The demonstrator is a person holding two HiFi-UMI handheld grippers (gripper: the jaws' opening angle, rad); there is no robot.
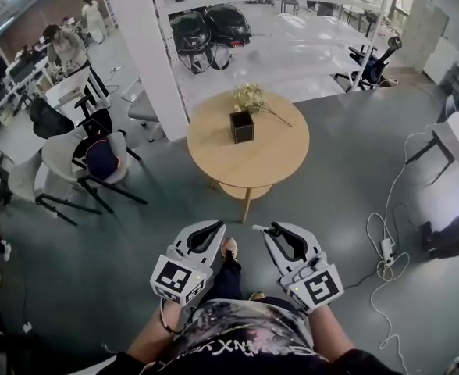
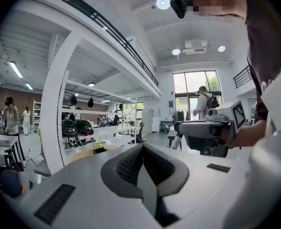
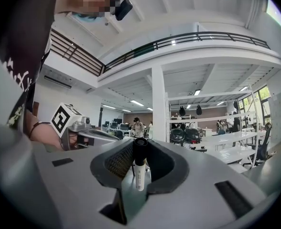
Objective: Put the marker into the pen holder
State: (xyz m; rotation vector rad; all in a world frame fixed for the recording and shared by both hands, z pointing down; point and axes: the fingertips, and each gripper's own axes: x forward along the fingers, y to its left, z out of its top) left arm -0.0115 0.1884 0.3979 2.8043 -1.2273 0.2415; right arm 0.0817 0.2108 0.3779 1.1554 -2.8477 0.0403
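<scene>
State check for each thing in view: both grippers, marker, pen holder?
left gripper: shut, nothing between the jaws.
right gripper: shut on the marker.
marker: clamped in the right gripper, not yet in the holder.
pen holder: upright on the round table, far from both grippers.

White print on person's shirt only partly legible, approx. "XNX"; no other readable txt.

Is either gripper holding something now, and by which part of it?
The right gripper holds the marker, pinched near its black cap end; the white barrel is free. The left gripper is shut and empty.
</scene>
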